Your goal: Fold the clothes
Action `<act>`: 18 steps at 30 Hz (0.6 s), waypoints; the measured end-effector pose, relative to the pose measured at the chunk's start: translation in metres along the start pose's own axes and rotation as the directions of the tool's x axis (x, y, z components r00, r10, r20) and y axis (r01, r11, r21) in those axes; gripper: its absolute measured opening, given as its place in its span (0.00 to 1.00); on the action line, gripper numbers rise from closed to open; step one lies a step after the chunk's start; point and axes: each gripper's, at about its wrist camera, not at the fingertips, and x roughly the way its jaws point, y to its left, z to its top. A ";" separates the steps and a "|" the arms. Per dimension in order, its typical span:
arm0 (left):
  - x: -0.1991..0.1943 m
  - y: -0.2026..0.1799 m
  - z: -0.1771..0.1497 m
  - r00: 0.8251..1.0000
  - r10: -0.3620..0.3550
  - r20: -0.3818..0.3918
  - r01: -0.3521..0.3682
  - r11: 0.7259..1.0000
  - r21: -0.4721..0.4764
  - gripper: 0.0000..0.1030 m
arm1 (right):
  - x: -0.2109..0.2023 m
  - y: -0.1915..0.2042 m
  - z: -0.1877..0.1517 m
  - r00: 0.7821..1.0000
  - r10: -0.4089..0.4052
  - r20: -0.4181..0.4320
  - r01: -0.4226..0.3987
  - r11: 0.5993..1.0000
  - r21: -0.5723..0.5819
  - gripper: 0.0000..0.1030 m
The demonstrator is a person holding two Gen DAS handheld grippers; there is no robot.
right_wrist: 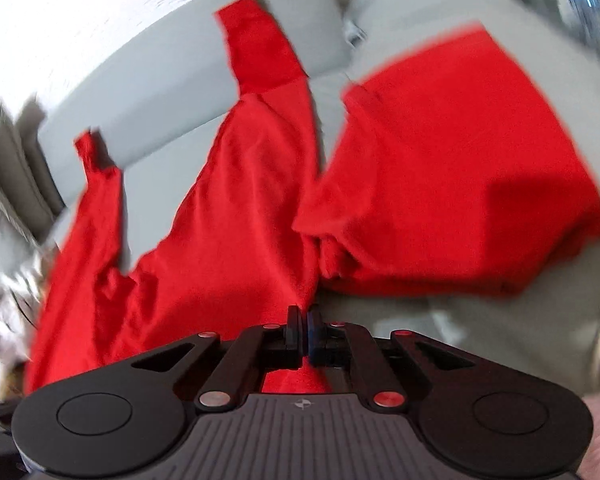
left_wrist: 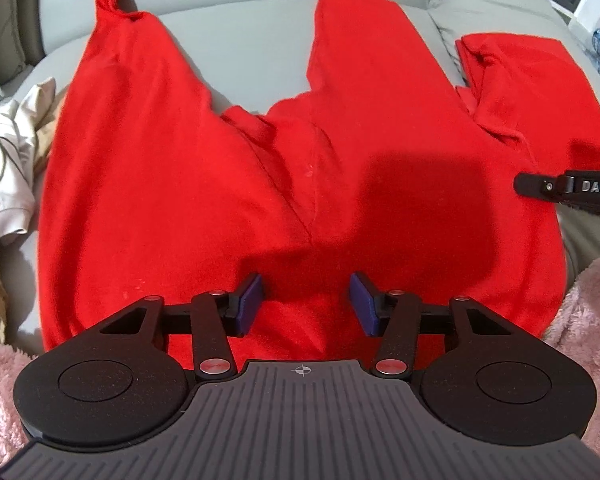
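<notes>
- Trousers [left_wrist: 204,184] lie on the sofa [left_wrist: 236,40] before me, legs toward twelve o'clock.
- Folded garment [left_wrist: 540,92] at two o'clock; crumpled cloth [left_wrist: 8,168] at nine.

red trousers [left_wrist: 188,184] legs cropped, right view blurred

Bare grey couch [left_wrist: 240,40] between the red trouser legs [left_wrist: 140,140].
</notes>
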 end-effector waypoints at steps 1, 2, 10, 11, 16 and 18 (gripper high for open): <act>-0.004 0.003 0.000 1.000 0.005 0.007 -0.005 1.000 0.002 0.51 | -0.001 0.009 0.003 1.000 -0.028 0.003 0.028 0.999 -0.038 0.04; -0.009 0.008 0.000 1.000 0.012 0.016 -0.012 1.000 0.002 0.51 | -0.003 0.022 0.007 0.999 -0.051 0.011 0.052 0.995 -0.084 0.04; -0.052 0.099 -0.010 0.992 0.089 0.088 -0.078 0.989 -0.122 0.51 | -0.009 0.121 0.013 0.989 -0.118 0.084 0.141 0.915 -0.377 0.04; -0.055 0.112 -0.011 0.991 0.091 0.095 -0.077 0.987 -0.141 0.51 | -0.008 0.136 0.011 0.989 -0.117 0.087 0.143 0.903 -0.405 0.04; -0.068 0.178 -0.015 0.988 0.090 0.124 -0.055 0.964 -0.261 0.51 | -0.007 0.198 -0.003 0.992 -0.083 0.093 0.119 0.848 -0.516 0.04; -0.071 0.204 -0.020 0.988 0.085 0.129 -0.040 0.949 -0.314 0.51 | -0.009 0.230 -0.011 0.996 -0.043 0.080 0.080 0.826 -0.558 0.04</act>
